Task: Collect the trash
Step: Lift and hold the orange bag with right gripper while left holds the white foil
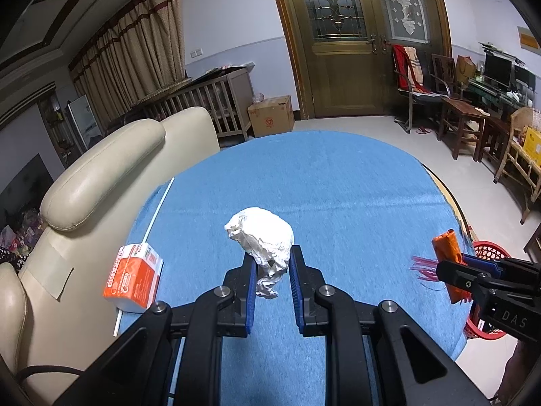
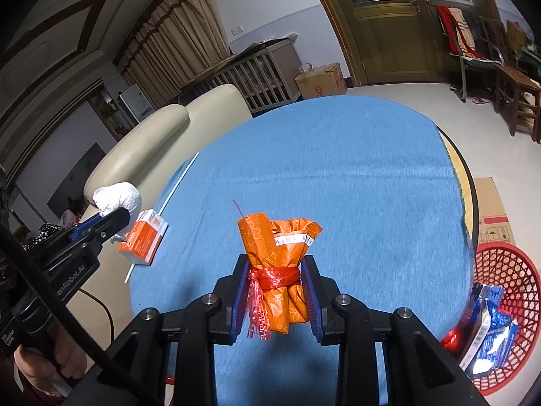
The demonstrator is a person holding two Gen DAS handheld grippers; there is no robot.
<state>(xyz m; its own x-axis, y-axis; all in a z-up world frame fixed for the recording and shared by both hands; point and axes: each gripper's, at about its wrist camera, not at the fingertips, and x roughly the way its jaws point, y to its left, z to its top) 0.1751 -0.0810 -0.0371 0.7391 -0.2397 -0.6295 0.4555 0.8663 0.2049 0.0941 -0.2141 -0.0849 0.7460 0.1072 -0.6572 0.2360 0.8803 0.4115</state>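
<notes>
My left gripper [image 1: 272, 258] is shut on a crumpled white paper ball [image 1: 262, 237], held above the blue table cloth [image 1: 338, 186]; the ball also shows in the right wrist view [image 2: 118, 196]. My right gripper [image 2: 275, 267] is shut on an orange wrapper bundle [image 2: 280, 253] tied with red plastic string, held over the table's right side; the bundle shows at the right of the left wrist view [image 1: 448, 248]. A red mesh basket [image 2: 517, 270] on the floor right of the table holds blue and silver wrappers [image 2: 487, 331].
An orange and white carton [image 1: 133, 277] and a long white straw [image 1: 157, 209] lie near the table's left edge. A cream leather sofa [image 1: 101, 176] stands left of the table. A flat cardboard box [image 2: 492, 213] lies on the floor behind the basket.
</notes>
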